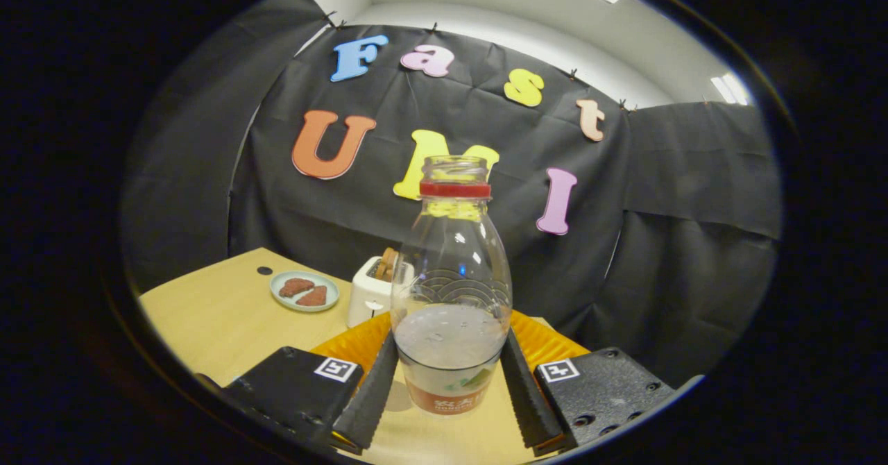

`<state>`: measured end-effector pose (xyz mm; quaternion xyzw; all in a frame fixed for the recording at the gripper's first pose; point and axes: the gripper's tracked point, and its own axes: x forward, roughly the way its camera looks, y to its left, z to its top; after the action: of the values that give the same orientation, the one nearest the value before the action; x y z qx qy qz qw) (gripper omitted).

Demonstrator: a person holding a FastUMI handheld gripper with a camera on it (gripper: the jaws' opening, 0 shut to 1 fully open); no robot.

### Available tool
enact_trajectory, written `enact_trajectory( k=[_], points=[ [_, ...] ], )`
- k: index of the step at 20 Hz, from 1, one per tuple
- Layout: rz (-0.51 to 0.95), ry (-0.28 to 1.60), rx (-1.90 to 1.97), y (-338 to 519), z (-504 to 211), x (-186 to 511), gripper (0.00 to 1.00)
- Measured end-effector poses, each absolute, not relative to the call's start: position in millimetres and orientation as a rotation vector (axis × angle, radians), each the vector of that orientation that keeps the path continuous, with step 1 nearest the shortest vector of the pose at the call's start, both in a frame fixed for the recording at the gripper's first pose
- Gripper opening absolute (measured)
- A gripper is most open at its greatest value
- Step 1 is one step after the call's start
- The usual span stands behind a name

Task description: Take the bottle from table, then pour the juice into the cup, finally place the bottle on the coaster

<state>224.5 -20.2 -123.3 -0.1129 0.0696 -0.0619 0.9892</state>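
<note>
Bottle, uncapped, clear and part-full, stands upright on the counter between our tool's fingers, which clamp its lower body; we judge it light, smooth-walled, slippery and prone to flexing.

The bottle hides much of the orange coaster and toaster.

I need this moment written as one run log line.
gripper: shut on clear plastic bottle | bottle: upright, uncapped, red neck ring, part full | behind it: orange ridged plate, white toaster
</note>
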Motion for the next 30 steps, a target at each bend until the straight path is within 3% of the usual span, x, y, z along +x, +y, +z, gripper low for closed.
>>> enact_trajectory(
  k=[5,30],
  points=[
    [-0.136,0.094,-0.146,-20,-130,239,0.80],
    [-0.026,0.262,-0.041,-9,-293,332,0.81]
  ],
)
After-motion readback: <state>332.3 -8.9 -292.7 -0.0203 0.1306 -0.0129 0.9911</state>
